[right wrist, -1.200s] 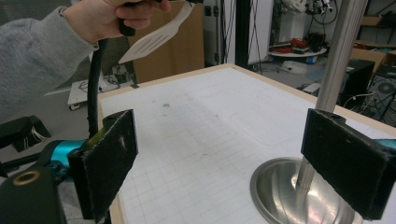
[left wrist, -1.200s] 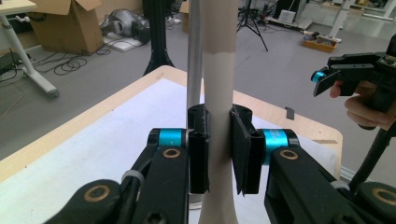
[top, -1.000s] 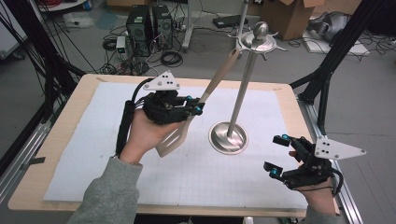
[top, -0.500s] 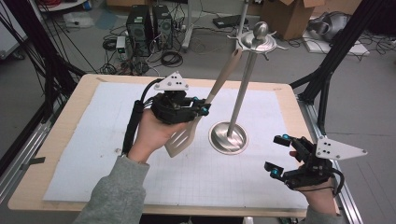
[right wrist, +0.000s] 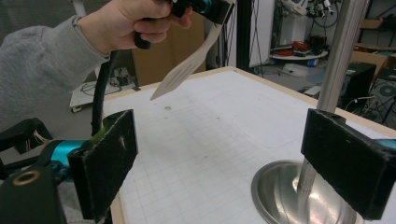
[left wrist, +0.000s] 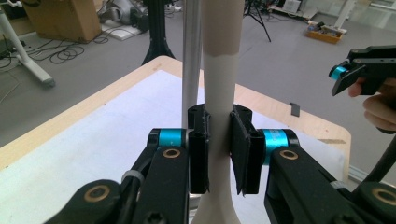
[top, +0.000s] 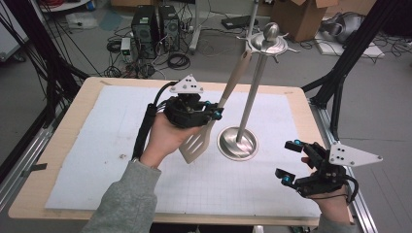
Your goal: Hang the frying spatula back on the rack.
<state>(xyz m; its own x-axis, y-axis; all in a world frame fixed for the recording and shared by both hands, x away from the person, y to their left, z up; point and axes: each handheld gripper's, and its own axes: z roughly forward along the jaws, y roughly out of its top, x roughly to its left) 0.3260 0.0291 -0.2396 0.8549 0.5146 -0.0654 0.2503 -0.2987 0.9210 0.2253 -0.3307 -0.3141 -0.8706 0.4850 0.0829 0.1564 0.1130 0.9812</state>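
Spatula of pale cream plastic with a slotted blade (top: 197,145) hangs tilted over the white gridded mat (top: 97,145) in the high view, its handle rising toward one o'clock to the disc at the top of the polished steel utensil stand (top: 238,143). The left tool (top: 214,112) grips the handle just above the blade, its jaws closed on it. The stand's round base sits just beside the blade at three o'clock from it. The right tool (top: 287,162) rests near the wooden counter (top: 296,97) edge at five o'clock from the base, jaws spread wide with nothing between them.

From the left gripper view, the two black pads of the left tool (left wrist: 219,149) press on either side of the spatula handle (left wrist: 219,70), which runs upright toward twelve o'clock; the stand's steel pole (left wrist: 191,56) rises just behind it. The right tool (left wrist: 355,70) shows at two o'clock.

From the right gripper view, the right tool (right wrist: 224,168) stands wide apart and bare. The spatula blade (right wrist: 187,70) hangs at eleven o'clock above the mat, and the stand's base (right wrist: 280,186) lies at five o'clock.
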